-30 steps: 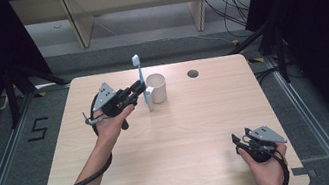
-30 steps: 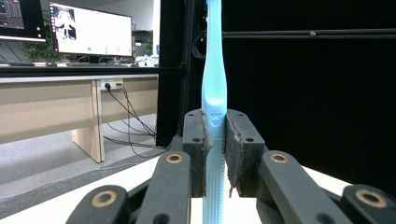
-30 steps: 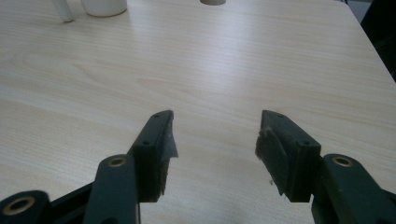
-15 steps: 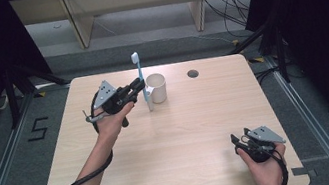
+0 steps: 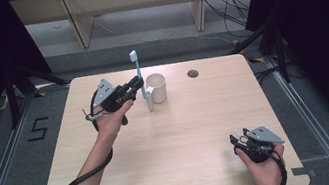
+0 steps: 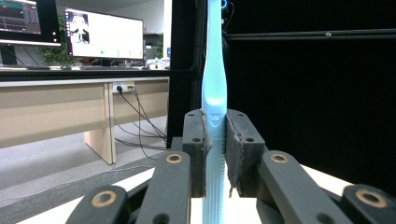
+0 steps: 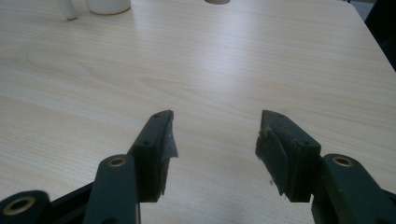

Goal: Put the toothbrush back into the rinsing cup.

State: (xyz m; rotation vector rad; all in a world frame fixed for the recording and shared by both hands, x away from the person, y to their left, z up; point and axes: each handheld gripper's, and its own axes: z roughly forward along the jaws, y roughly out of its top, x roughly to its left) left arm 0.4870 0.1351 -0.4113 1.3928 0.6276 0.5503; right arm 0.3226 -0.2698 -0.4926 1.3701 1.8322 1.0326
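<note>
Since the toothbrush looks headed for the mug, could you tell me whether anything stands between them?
Nothing visible does. The left gripper holds the toothbrush upright just left of the white mug, whose open top looks unobstructed. The right gripper rests open far off, near the table's front right corner.

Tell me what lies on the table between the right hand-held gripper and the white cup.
Nothing: the high view shows bare wooden table between the right hand-held gripper and the white cup.

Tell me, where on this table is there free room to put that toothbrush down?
Most of the table is bare: the broad middle between the left gripper with the toothbrush and the right gripper, plus the far right beyond the hole. Only around the mug is it crowded.
</note>
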